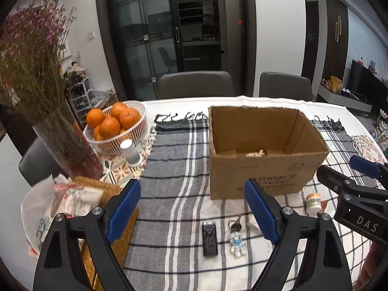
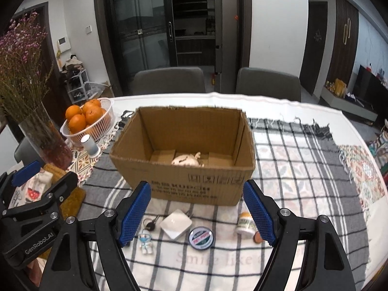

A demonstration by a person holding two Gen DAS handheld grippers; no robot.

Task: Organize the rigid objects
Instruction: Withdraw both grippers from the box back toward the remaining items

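While hovering over the checked cloth:
Left gripper [image 1: 194,208]: spread, holding nothing; black device [image 1: 209,242] between jaws.
Right gripper [image 2: 197,212]: spread, holding nothing; white dish [image 2: 175,223] between jaws.
Cardboard box [image 2: 194,181]: beyond both.

The open-topped brown cardboard box [image 2: 184,155] stood mid-table, its mouth unobstructed from above, with only a pale object [image 2: 186,160] lying on its floor. In front of its near wall, small things crowded the checked cloth [image 2: 303,169]: a black rectangular device [image 1: 209,240], a keyring with a white figurine [image 1: 236,238], a white square dish [image 2: 175,223], a round dark tin [image 2: 200,238] and a small white jar [image 2: 245,225]. To the box's left, a tall glass vase of dried flowers [image 1: 68,145], a white basket of oranges [image 1: 116,131] and a white cylinder [image 1: 131,152] blocked passage. The cloth right of the box lay bare.
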